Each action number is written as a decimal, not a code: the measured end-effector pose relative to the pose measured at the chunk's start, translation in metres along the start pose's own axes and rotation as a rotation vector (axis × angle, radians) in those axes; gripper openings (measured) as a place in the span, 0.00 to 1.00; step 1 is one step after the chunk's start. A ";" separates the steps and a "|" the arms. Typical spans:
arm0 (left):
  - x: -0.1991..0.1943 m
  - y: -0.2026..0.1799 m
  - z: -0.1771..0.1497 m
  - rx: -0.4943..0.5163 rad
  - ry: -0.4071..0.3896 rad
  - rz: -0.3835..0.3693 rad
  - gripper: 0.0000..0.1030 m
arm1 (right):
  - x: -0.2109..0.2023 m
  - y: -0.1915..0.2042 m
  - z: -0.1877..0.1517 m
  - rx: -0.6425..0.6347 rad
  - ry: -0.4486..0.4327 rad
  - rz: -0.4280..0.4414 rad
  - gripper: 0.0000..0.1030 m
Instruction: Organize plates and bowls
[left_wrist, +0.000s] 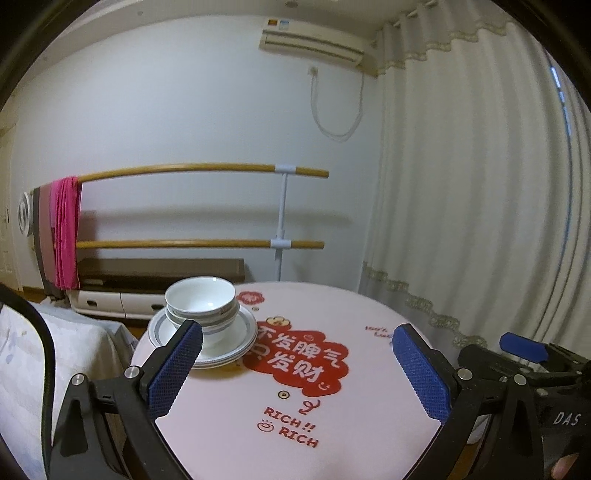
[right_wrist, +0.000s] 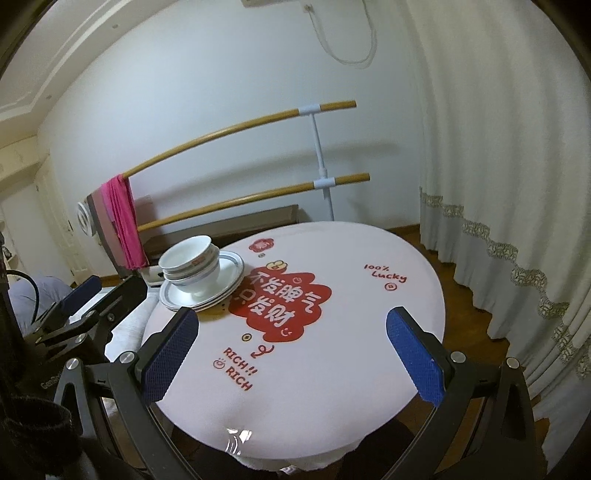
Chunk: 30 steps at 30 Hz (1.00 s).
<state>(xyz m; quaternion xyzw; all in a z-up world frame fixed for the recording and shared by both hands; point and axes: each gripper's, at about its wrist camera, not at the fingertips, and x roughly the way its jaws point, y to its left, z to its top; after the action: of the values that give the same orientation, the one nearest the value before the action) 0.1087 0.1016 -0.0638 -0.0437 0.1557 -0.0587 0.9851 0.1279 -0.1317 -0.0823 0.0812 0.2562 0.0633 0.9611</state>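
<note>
two stacks merged into one at the far left of the round table (right_wrist: 369, 369): bowls (right_wrist: 190, 260) nested on plates (right_wrist: 207, 291), ahead and left of both claws. nearer the left gripper (left_wrist: 299, 373), jaws wide and holding nothing; farther from the right gripper (right_wrist: 291, 354), likewise wide and bare. likely little left beyond tidying. readable on the cloth: "不发脾气 只发财", "rich!! rich", "100% lucky"; "das" on the right gripper's body.
</note>
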 end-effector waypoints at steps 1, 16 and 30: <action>-0.005 -0.001 -0.002 0.005 -0.006 0.006 0.99 | -0.005 0.002 -0.001 -0.004 -0.007 0.003 1.00; -0.099 -0.038 -0.004 0.068 -0.147 0.037 0.99 | -0.103 0.023 0.002 -0.067 -0.171 -0.016 1.00; -0.108 -0.041 -0.018 0.072 -0.190 0.015 0.99 | -0.143 0.028 -0.001 -0.096 -0.256 -0.082 1.00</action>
<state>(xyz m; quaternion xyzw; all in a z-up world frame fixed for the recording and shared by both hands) -0.0037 0.0737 -0.0443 -0.0126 0.0597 -0.0524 0.9968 0.0022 -0.1278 -0.0086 0.0322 0.1312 0.0254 0.9905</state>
